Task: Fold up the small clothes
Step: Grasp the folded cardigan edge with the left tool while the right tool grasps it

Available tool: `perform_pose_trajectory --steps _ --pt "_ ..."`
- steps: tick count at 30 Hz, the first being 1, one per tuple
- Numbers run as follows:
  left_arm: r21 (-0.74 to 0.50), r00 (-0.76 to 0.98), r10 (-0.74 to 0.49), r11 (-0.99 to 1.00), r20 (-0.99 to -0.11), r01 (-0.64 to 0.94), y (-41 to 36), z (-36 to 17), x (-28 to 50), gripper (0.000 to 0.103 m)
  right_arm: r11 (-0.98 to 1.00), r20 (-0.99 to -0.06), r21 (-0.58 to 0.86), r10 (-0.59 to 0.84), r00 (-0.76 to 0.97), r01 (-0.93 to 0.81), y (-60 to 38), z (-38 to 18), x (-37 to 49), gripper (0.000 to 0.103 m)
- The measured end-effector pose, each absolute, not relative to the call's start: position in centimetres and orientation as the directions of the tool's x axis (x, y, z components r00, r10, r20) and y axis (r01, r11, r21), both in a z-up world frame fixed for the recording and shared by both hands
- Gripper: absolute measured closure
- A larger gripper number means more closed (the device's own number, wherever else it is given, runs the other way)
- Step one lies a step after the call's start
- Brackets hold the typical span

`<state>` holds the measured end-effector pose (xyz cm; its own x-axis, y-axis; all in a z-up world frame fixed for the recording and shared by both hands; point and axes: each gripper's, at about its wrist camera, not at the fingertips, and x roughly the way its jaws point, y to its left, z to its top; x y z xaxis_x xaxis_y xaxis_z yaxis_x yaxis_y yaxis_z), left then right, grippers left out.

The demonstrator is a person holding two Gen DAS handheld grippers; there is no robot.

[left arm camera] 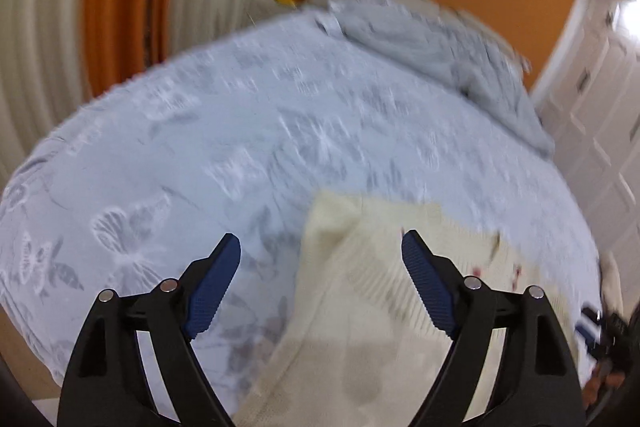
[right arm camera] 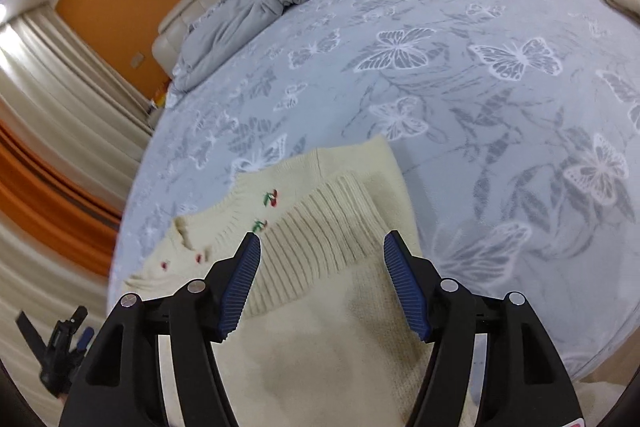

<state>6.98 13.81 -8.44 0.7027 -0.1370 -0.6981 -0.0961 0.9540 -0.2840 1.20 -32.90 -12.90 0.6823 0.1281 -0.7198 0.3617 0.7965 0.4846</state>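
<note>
The cream sweater [right arm camera: 320,247] lies on the bed [right arm camera: 480,87], its ribbed hem folded up over the cherry-stitched front. My left gripper [left arm camera: 321,249] and right gripper [right arm camera: 322,247] hover above it, jaws wide, holding nothing (one fold made; further folds probably remain).

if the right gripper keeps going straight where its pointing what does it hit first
Most likely the cream knit sweater: the open right gripper frames its ribbed hem, with nothing visible between them. The butterfly-print bedspread lies underneath. Depth is hard to judge here.
</note>
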Motion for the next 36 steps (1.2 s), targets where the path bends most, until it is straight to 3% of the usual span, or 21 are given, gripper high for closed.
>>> perform_pose_trajectory --steps 11,14,15,16,17,19,21,22,23,33,36 --pt "-0.281 0.584 -0.233 0.96 -0.777 0.008 10.5 -12.5 10.8 0.02 0.866 -0.795 0.352 0.076 0.602 0.355 -31.5 -15.0 3.9 0.035" --pt "-0.262 0.549 -0.233 0.965 -0.803 0.026 10.0 -13.5 11.8 0.042 0.882 -0.81 0.315 0.056 0.584 0.351 -31.2 -15.6 4.7 0.035" --pt "-0.241 0.542 -0.215 0.97 -0.812 0.023 9.9 -13.8 11.9 0.058 0.887 -0.814 0.302 0.05 0.579 0.348 -31.2 -15.8 5.0 0.035" --pt "-0.23 0.535 -0.202 0.973 -0.82 0.015 9.9 -14.1 12.2 0.068 0.894 -0.817 0.286 0.039 0.576 0.345 -31.0 -16.0 5.3 0.035" --pt "-0.239 0.536 -0.205 0.971 -0.819 0.005 10.1 -14.1 12.3 0.071 0.9 -0.82 0.273 0.033 0.571 0.341 -31.0 -16.1 5.4 0.035" --pt "-0.269 0.547 -0.225 0.963 -0.806 -0.001 10.6 -13.9 12.2 0.09 0.909 -0.828 0.253 0.027 0.559 0.332 -30.6 -16.3 5.8 0.046" --pt "-0.275 0.556 -0.231 0.961 -0.799 0.005 10.6 -13.7 12.1 0.09 0.917 -0.834 0.233 0.018 0.551 0.322 -30.5 -16.3 5.9 0.077" --pt "-0.255 0.561 -0.219 0.967 -0.798 0.015 10.4 -13.6 11.9 0.09 0.915 -0.834 0.24 0.023 0.552 0.324 -30.7 -16.3 5.8 0.082" --pt "-0.237 0.567 -0.207 0.971 -0.797 0.022 10.1 -13.5 11.8 0.09 0.902 -0.826 0.279 0.051 0.561 0.329 -31.3 -16.2 5.6 0.092" --pt "-0.313 0.685 -0.269 0.948 -0.677 0.063 10.0 -6.5 11.1 0.092 0.851 -0.635 0.469 0.138 0.76 0.237 -32.9 -9.2 3.4 0.095" --pt "-0.275 0.69 -0.254 0.958 -0.678 0.082 8.7 -5.2 13.8 0.091 0.858 -0.637 0.455 0.126 0.76 0.239 -34.0 -8.7 5.4 0.095"
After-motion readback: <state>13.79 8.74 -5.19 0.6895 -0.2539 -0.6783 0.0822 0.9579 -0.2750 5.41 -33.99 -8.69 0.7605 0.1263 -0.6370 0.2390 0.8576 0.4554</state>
